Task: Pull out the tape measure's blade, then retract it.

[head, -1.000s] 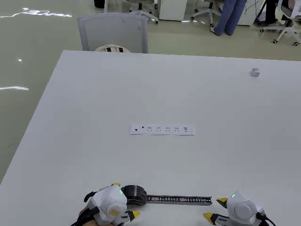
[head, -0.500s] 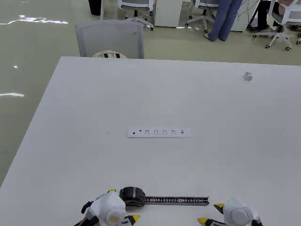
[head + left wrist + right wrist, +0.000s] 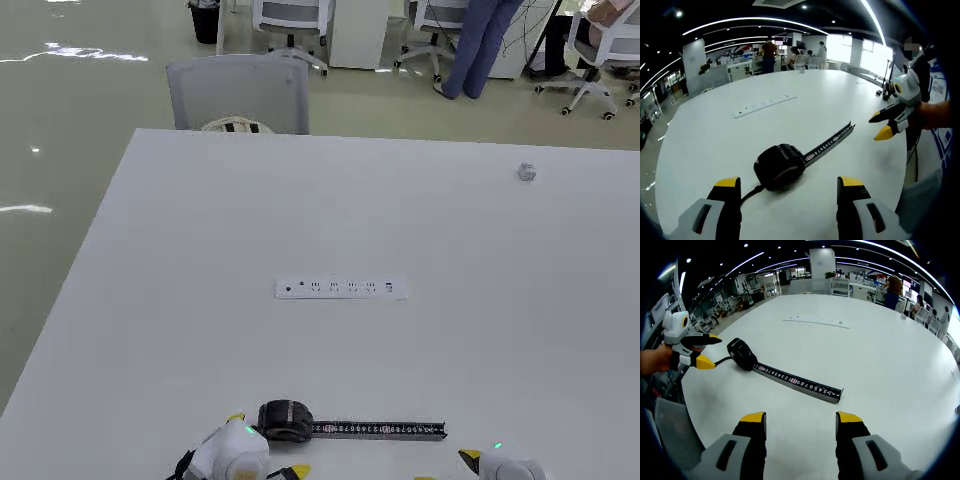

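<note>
One white table [image 3: 150,300], broad and mostly bare. One grey chair [image 3: 238,92] pushed up at its far edge. One white power strip [image 3: 340,289] lying mid-table. Two grippers at the near edge: left gripper [image 3: 788,182] with jaws wide and holding nothing, right gripper [image 3: 800,417] likewise wide and empty. One tape measure [image 3: 285,420], black, flat on the table near the front edge, just ahead of the left jaws and untouched. One blade [image 3: 380,430], drawn out along the table, tip just short of the right jaws. Pull-out apparently done; retraction next. Likely calls for closing on the black body, freeing the lock, and guiding the blade in rather than letting it snap. One small pale object [image 3: 527,173] far off to the right, too small to identify.
</note>
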The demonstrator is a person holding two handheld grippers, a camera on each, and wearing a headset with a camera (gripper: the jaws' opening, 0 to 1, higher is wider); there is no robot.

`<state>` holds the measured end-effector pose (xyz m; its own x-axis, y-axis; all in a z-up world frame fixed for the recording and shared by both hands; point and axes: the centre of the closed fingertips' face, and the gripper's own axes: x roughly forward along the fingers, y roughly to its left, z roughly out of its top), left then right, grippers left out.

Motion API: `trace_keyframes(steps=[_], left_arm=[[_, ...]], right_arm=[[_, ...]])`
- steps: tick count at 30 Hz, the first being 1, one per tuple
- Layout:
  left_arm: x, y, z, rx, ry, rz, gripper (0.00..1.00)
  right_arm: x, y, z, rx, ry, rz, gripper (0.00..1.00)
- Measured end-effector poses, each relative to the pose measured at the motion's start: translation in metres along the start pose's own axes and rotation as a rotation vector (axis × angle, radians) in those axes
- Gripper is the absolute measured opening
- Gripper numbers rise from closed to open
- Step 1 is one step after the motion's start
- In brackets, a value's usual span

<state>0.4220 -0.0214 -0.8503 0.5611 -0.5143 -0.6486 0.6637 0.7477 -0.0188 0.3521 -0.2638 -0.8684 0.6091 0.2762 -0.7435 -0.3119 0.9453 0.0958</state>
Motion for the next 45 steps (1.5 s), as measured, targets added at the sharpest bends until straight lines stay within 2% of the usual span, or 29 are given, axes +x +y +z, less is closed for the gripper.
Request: trace_keyframes(steps=[8,18,23,26,33,40,41,45], left_arm=[[-0.014,-0.001,-0.003,-0.057,-0.003,0.054,0.77],[-0.029,-0.009,-0.011,-0.088,0.006,0.054,0.79],[-0.037,-0.009,-0.017,-0.103,0.014,0.068,0.80],[-0.042,-0.009,-0.021,-0.131,0.025,0.082,0.81],[-0.053,-0.018,-0.022,-0.144,0.023,0.070,0.83],[-0.058,-0.021,-0.023,-0.146,0.029,0.076,0.85],[-0.066,-0.031,-0.030,-0.154,0.063,0.071,0.86],[-0.073,-0.034,-0.031,-0.185,0.053,0.077,0.89]], right_arm=[[-0.013,0.010,-0.003,0.039,-0.009,-0.024,0.61],[-0.029,0.021,0.001,0.068,-0.037,-0.040,0.64],[-0.034,0.031,0.004,0.077,-0.039,-0.044,0.68],[-0.036,0.039,0.005,0.077,-0.031,-0.052,0.70],[-0.041,0.049,0.002,0.117,-0.025,-0.077,0.75],[-0.044,0.053,0.001,0.125,-0.026,-0.088,0.80],[-0.051,0.061,-0.001,0.151,-0.025,-0.096,0.81],[-0.056,0.069,-0.003,0.154,-0.022,-0.092,0.82]])
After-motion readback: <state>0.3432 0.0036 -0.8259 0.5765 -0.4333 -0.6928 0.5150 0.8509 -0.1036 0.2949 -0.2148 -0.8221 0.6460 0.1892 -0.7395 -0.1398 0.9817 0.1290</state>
